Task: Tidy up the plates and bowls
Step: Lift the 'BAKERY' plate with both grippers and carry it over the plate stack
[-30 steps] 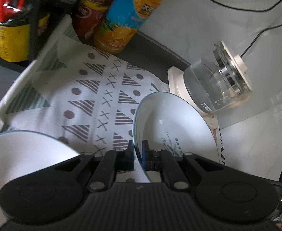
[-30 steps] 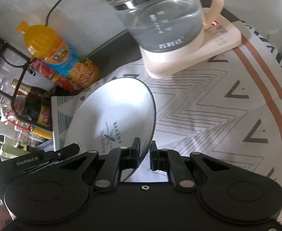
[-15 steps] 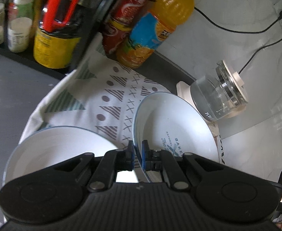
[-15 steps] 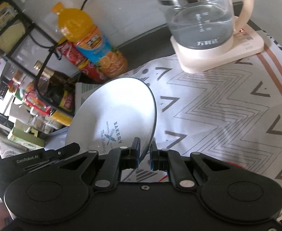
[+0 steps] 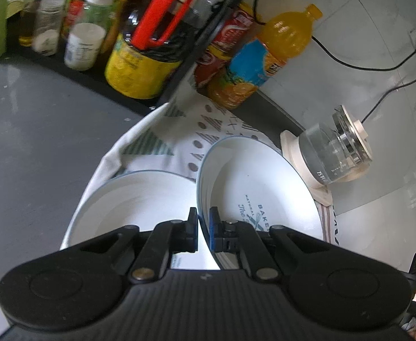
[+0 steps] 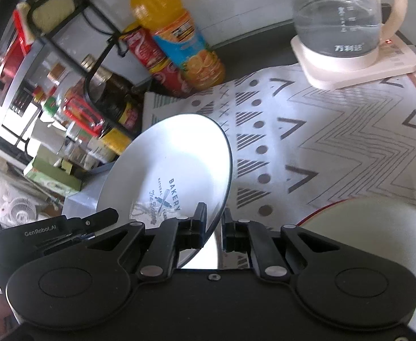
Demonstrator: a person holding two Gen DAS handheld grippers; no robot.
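Observation:
A white plate with a blue "BAKERY" print (image 5: 253, 187) is held tilted above the patterned cloth. My left gripper (image 5: 203, 228) is shut on its rim, and my right gripper (image 6: 213, 227) is shut on the opposite rim of the same plate (image 6: 174, 159). A second white plate (image 5: 134, 204) lies flat below and left of the held one in the left wrist view. A white bowl with a red rim (image 6: 378, 227) sits at the lower right in the right wrist view.
An orange juice bottle (image 5: 262, 56) and a red cola bottle (image 5: 222, 48) stand at the cloth's back edge. A glass kettle (image 6: 341, 20) stands on its cream base at the back right. A black rack (image 5: 117, 28) of jars and bottles stands left.
Both grippers have pulled back and risen with the plate. The flat plate on the left and the red-rimmed bowl on the right have come into view.

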